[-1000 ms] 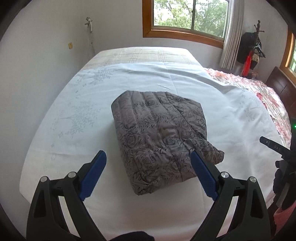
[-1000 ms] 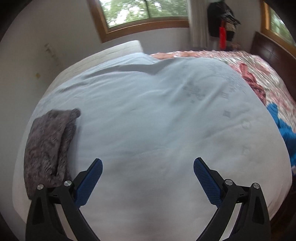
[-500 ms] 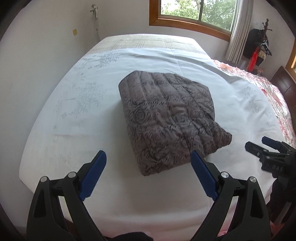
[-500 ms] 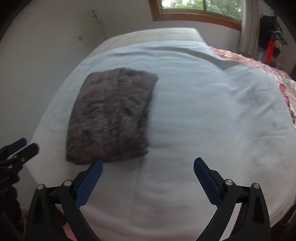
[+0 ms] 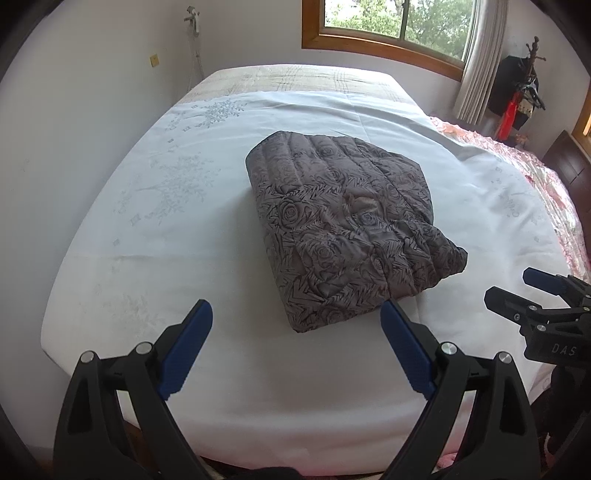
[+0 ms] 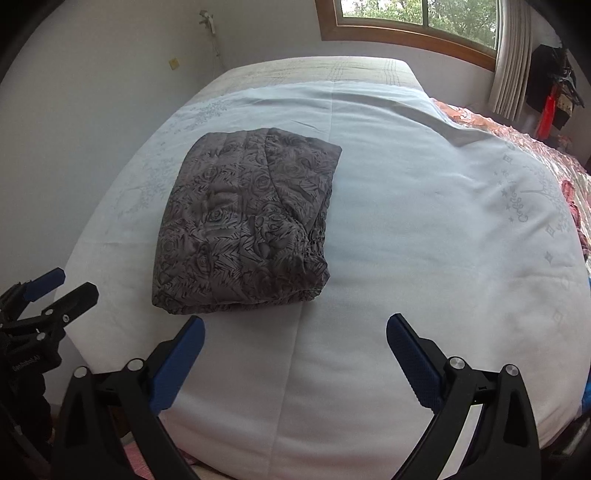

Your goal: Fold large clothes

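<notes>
On the bed, in the left wrist view, the quilted grey jacket lies as a compact, roughly rectangular bundle on the pale blue sheet, near the middle of the bed's near half. The left gripper hovers above the sheet on the near side of the bundle, its jaws wide apart and empty; the right-hand blue pad sits visually close to the bundle's near edge, but contact cannot be confirmed. The right gripper shows at the frame's right edge, apart from the garment, its jaws likewise apart. A window and a curtain stand beyond the bed's far end.

In the right wrist view, the same jacket lies left of centre, layers stacked, with a gathered, slightly bunched corner at its near right. The right gripper is held over bare sheet on the near side of the bundle, jaws spread and holding nothing. The left gripper appears at the left edge, clear of the garment, with its jaws apart.

Assessment: folding appears essentially complete. No sleeve or hem hangs loose in either view. Remaining work, if any, is judged to be limited to flattening the bunched corner or moving the bundle aside.
</notes>
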Motion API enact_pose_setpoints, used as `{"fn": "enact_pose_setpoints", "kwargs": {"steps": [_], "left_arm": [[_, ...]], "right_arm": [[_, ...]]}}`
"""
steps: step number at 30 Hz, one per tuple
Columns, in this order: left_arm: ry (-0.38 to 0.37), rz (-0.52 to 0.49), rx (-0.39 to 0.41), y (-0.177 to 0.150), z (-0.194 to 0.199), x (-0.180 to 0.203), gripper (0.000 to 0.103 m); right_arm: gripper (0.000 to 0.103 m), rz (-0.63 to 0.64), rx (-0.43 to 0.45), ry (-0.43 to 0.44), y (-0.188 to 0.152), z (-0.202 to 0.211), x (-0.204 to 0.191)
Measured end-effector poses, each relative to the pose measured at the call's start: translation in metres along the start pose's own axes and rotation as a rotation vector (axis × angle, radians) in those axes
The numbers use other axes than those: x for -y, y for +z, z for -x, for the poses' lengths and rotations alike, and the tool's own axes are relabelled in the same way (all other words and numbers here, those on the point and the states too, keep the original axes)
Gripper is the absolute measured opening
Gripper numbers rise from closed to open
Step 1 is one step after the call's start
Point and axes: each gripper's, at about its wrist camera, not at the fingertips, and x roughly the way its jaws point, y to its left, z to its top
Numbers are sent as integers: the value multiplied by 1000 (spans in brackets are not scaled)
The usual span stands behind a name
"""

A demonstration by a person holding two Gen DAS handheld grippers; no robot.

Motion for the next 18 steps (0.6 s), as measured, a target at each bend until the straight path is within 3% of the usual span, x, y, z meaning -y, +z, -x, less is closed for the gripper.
{"fn": "enact_pose_setpoints", "kwargs": {"steps": [18], "left_arm": [[6,-6,12,-8,9,2,92]], "right_arm": [[99,7,11,-4,-8,7,-1]]}}
